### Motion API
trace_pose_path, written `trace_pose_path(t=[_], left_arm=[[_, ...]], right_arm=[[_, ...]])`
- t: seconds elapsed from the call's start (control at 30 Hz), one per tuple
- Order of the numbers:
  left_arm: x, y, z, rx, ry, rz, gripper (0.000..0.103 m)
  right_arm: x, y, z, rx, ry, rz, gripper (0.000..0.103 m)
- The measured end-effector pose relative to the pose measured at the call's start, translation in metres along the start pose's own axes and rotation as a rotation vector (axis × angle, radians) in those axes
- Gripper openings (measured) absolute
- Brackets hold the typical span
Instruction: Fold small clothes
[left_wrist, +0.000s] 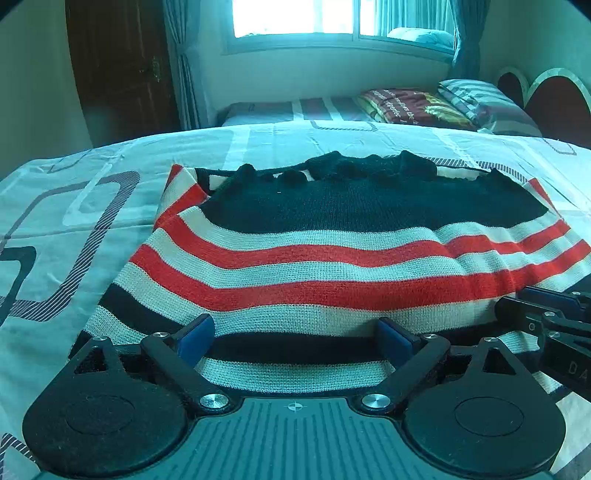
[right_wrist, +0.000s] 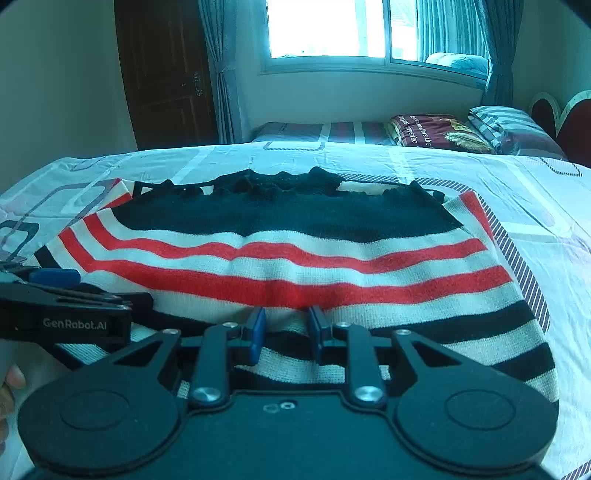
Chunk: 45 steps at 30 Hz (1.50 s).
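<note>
Knitted wool, soft and floppy, is what lies under both claws: a striped sweater (left_wrist: 332, 258) is spread flat on the bed (left_wrist: 55, 206), its near hem right at the tools. The left gripper (left_wrist: 295, 339) is held wide open over the hem, with nothing pinched between its blue pads. The right gripper (right_wrist: 284, 330) is narrowed to a small gap; a ridge of fabric is bunched between its pads, though whether it is truly pinched cannot be told. The knit is judged light, stretchy and not slippery, best taken at the hem corners or side edges. "GenRobot.AI" can be read on the left tool's side. Farther off, a printed blanket (right_wrist: 436, 133) bears partly legible writing.
</note>
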<state>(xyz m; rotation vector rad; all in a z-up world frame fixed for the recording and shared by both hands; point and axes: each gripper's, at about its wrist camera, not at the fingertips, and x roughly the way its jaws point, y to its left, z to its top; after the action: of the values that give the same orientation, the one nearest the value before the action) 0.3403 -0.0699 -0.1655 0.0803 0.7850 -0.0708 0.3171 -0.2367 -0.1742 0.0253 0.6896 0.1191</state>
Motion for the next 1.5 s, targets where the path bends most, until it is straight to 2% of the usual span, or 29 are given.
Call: trace_pose_path(t=[0.3,0.5,0.63,0.83,0.9,0.97,1.03,1.17,1.33,1.5], left_arm=[[-0.001,-0.004,0.002,0.01,0.015,0.019,0.094],[-0.004,-0.004,0.006,0.013,0.035,0.022,0.094],[-0.019,0.0,0.004,0.012,0.018,0.009,0.094],[-0.042,0.025,-0.016,-0.024,-0.006,0.012,0.094],[-0.037,0.035,-0.024,-0.034,0.02,0.02,0.094],[-0.029,0.044,-0.029,-0.068,0.059,-0.003,0.094],[-0.027,0.047,-0.029,-0.076,0.058,-0.013,0.094],[-0.03,0.048,-0.027,-0.082,0.064,-0.025,0.094],[-0.042,0.049,-0.014,-0.089,0.022,-0.056,0.094],[-0.028,0.054,0.009,-0.103,0.003,-0.04,0.094]], right_arm=[[-0.003,-0.004,-0.003,0.028,-0.008,0.028,0.027],[-0.006,-0.002,0.0,0.02,0.015,0.054,0.035],[-0.015,-0.003,0.0,0.06,0.023,0.061,0.035],[-0.036,0.003,-0.01,0.019,0.026,0.014,0.034],[-0.04,0.004,-0.015,0.013,0.031,-0.008,0.034],[-0.036,0.003,-0.019,0.002,0.057,-0.054,0.034],[-0.029,0.0,-0.023,0.015,0.091,-0.068,0.035],[-0.035,0.0,-0.019,0.023,0.092,-0.078,0.035],[-0.043,0.001,-0.01,0.047,0.042,-0.065,0.035],[-0.034,0.002,0.008,0.021,0.012,-0.08,0.037]])
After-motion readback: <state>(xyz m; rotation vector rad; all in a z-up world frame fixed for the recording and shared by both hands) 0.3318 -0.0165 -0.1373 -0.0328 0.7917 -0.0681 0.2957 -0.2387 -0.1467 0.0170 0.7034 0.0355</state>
